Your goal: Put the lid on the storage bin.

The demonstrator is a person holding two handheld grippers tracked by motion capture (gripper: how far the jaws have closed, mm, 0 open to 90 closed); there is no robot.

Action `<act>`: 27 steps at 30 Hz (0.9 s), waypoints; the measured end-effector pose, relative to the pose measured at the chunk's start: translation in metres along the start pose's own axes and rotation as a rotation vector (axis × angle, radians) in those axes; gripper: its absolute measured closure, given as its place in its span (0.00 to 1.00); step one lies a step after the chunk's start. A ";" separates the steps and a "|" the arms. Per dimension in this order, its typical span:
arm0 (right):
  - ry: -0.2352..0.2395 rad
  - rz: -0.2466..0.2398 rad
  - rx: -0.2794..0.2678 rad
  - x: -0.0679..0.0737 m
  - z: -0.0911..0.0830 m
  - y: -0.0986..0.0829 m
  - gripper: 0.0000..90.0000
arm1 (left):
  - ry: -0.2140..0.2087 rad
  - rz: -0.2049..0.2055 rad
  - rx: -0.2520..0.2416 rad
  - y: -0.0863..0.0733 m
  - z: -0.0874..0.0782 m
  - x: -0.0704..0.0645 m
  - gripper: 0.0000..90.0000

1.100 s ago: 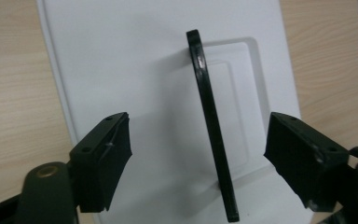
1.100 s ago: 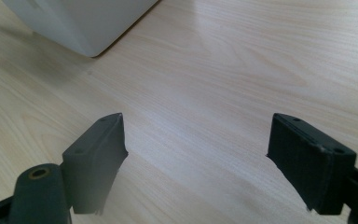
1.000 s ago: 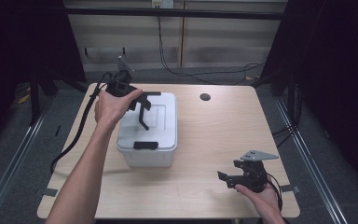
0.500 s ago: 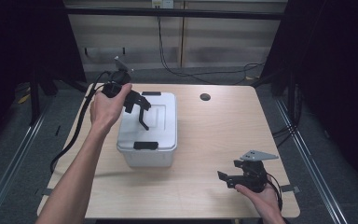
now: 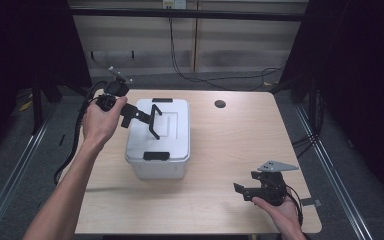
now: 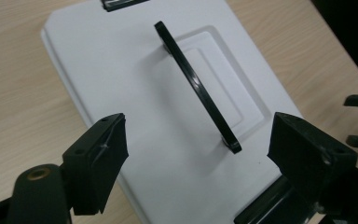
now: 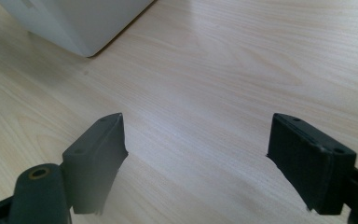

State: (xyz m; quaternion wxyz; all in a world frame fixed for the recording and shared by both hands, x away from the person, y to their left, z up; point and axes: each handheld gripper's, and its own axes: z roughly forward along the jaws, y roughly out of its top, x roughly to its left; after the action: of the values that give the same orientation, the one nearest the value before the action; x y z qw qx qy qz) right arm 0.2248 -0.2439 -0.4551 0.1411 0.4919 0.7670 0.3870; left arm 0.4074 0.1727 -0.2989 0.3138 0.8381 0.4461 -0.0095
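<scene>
Wooden table point(image 5: 220, 150) | left gripper point(image 5: 152, 120) jaws wide above box point(image 5: 160, 137) handle point(image 6: 196, 86); right gripper point(image 5: 245, 191) jaws wide, empty

matt white plastic box point(image 5: 158, 137), glossy handle point(image 6: 198, 87), wood-grain table point(image 5: 240, 145).

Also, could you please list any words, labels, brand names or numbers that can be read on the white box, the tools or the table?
None can be read.
White box: lid plain in the left gripper view, no print on it, its black handle or latches.
Left tool and right tool: no marking visible.
Table: bare wood grain, no label.
</scene>
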 end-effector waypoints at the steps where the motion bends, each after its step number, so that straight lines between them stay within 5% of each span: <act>1: 0.000 0.000 -0.001 0.000 0.000 0.000 0.20 | 0.000 0.015 0.007 -0.002 0.001 0.001 0.21; 6: -0.001 0.004 0.000 0.000 0.000 0.000 0.20 | 0.000 0.037 -0.007 -0.013 0.002 0.003 0.21; 18: -0.005 0.008 -0.002 0.000 0.000 0.000 0.20 | 0.003 0.052 -0.082 -0.056 -0.034 0.020 0.24; 27: -0.005 0.010 -0.003 0.000 -0.001 0.000 0.20 | 0.022 0.043 -0.080 -0.089 -0.026 0.025 0.24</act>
State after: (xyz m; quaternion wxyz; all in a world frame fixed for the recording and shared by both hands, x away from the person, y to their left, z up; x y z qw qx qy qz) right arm 0.2245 -0.2442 -0.4546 0.1417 0.4967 0.7635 0.3876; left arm 0.3484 0.2413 -0.3316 0.3424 0.8343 0.4314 0.0243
